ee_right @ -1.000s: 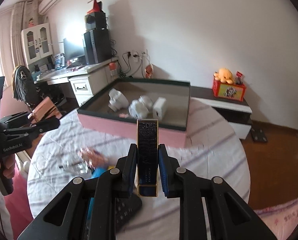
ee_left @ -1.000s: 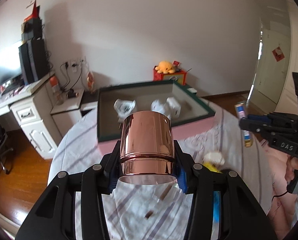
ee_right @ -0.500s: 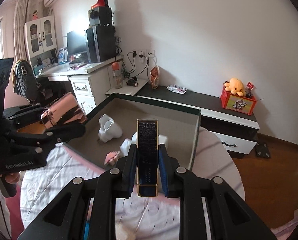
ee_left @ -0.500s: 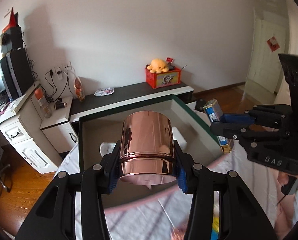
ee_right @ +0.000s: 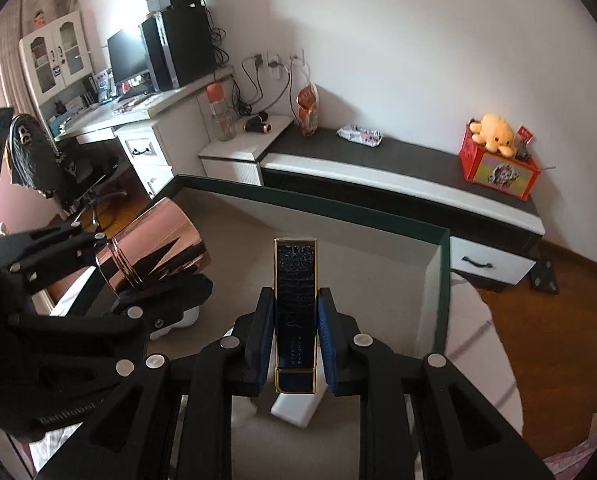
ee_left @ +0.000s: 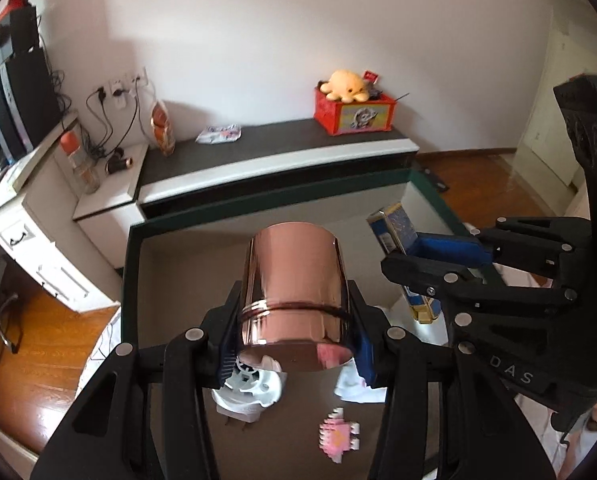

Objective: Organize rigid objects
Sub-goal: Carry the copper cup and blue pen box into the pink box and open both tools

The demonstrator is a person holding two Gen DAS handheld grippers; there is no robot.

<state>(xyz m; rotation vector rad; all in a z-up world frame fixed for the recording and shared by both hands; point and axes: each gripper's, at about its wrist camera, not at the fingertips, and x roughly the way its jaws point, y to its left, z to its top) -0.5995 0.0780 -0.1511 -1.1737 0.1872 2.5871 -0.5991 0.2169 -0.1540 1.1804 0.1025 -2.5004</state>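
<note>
- The left tool [ee_left: 296,334] is clenched around a shiny copper-coloured cup [ee_left: 296,300], held on its side above the inside of a large open box [ee_left: 132,280] with a dark green rim.
- The right tool [ee_right: 294,336] is clenched on a slim dark blue box with gold edges [ee_right: 295,312], held upright over the same large box, near its right wall.
- From the left camera, the blue box shows tilted between the right tool's blue pads [ee_left: 450,246].
- On the large box's grey floor lie white plastic pieces [ee_left: 252,390] below the cup and a small pink and white block toy [ee_left: 338,438] nearer the camera.
- A low black and white cabinet [ee_right: 398,172] stands behind, carrying a red crate with a yellow plush octopus [ee_right: 494,132].
</note>
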